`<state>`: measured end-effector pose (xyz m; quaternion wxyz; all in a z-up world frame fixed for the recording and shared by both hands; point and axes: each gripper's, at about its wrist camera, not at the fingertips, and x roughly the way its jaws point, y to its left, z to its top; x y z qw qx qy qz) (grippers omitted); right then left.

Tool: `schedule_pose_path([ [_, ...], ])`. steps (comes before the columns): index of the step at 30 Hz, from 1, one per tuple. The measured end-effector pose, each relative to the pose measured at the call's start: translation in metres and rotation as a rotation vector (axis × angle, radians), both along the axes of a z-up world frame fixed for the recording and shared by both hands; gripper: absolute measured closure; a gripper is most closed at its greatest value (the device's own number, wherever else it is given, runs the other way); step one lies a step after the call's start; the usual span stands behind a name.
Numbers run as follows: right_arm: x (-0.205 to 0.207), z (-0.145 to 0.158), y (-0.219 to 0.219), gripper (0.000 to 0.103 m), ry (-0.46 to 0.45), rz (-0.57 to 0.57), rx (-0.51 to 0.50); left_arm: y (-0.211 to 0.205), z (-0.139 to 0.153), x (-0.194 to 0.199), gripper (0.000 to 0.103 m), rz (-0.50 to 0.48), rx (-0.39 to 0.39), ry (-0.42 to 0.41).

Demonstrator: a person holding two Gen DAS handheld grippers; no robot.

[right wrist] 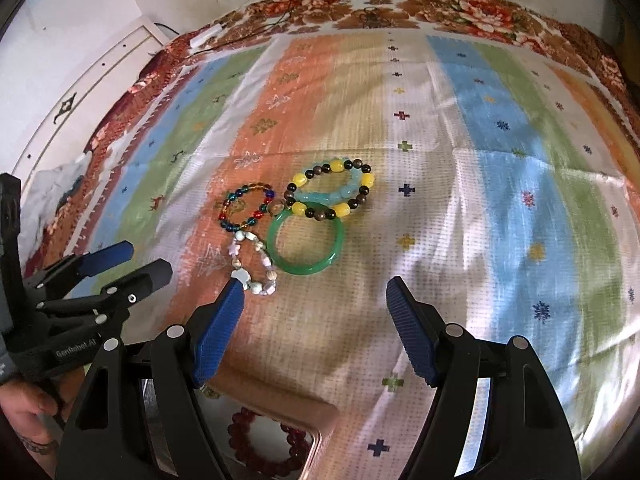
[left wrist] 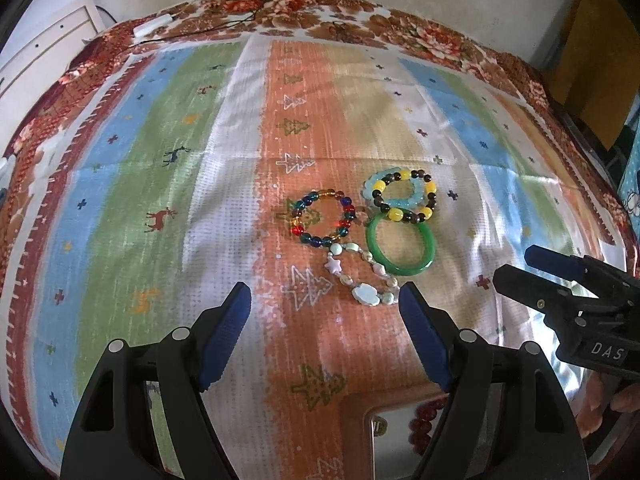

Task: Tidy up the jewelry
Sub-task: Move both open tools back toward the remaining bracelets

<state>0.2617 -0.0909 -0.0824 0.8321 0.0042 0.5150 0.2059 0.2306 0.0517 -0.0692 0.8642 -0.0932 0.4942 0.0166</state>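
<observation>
Ahead of both wide-open, empty grippers lie 5 bracelets on the striped cloth (left wrist: 160,160). Nearest, the pale shell-and-star bead bracelet (left wrist: 362,276) runs lengthwise away from the left gripper (left wrist: 325,300), touching the right gripper (right wrist: 316,292)'s left fingertip (right wrist: 234,286).

A: Where does everything sit relative to the bangle (left wrist: 401,243)?

B: Behind it and touching it, two bead bracelets (left wrist: 402,195) are stacked. Left of it lies another bead bracelet (left wrist: 323,218). The charm bracelet (left wrist: 362,276) lies just before it to the left.

A: And the tray (right wrist: 316,420)?

B: Well before the bangle, with one bracelet (right wrist: 264,450) in it. All rest on the cloth (left wrist: 160,200).
</observation>
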Motion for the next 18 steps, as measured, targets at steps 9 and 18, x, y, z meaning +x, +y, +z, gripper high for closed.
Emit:
schedule_pose_path([
  [9, 0.023, -0.020, 0.005, 0.029, 0.064, 0.006, -0.027, 0.005, -0.022, 0.024, 0.027, -0.006, -0.035, 0.091],
  [18, 0.044, -0.037, 0.008, 0.029, 0.123, 0.002, -0.020, 0.005, -0.046, 0.045, 0.033, -0.039, -0.049, 0.154],
])
